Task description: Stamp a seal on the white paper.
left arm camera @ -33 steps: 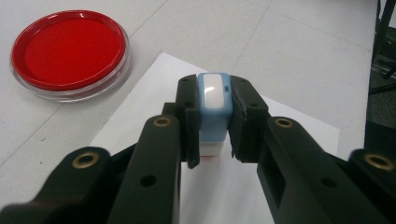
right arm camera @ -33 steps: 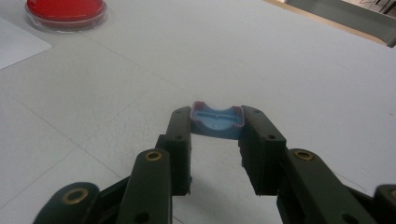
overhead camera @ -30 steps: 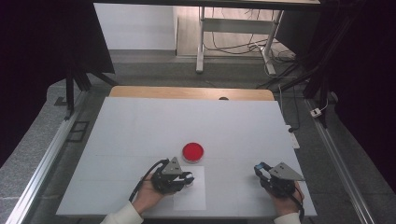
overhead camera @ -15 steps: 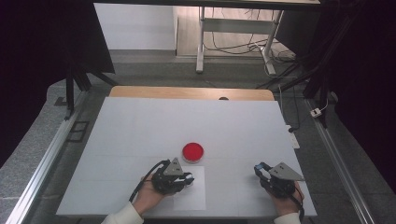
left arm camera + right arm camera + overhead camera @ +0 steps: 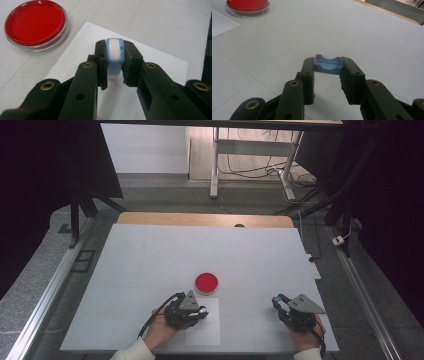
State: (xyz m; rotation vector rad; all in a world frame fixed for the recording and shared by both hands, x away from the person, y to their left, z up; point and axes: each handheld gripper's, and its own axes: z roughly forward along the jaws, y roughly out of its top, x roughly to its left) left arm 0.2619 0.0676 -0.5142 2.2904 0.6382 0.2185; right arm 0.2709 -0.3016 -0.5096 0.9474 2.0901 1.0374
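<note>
My left gripper is shut on a small blue stamp with a white top, held upright over a white sheet of paper. In the high view this left gripper rests at the sheet's left side, just below the red ink pad. That round red ink pad in its clear dish lies beyond the paper's corner. My right gripper is shut on a blue cap with a reddish rim, low over the table. The right gripper sits near the front right of the table.
The white table top stretches far beyond both hands, with a wooden strip at its back edge. Metal rails run along both sides. A white frame and cables stand on the floor behind the table.
</note>
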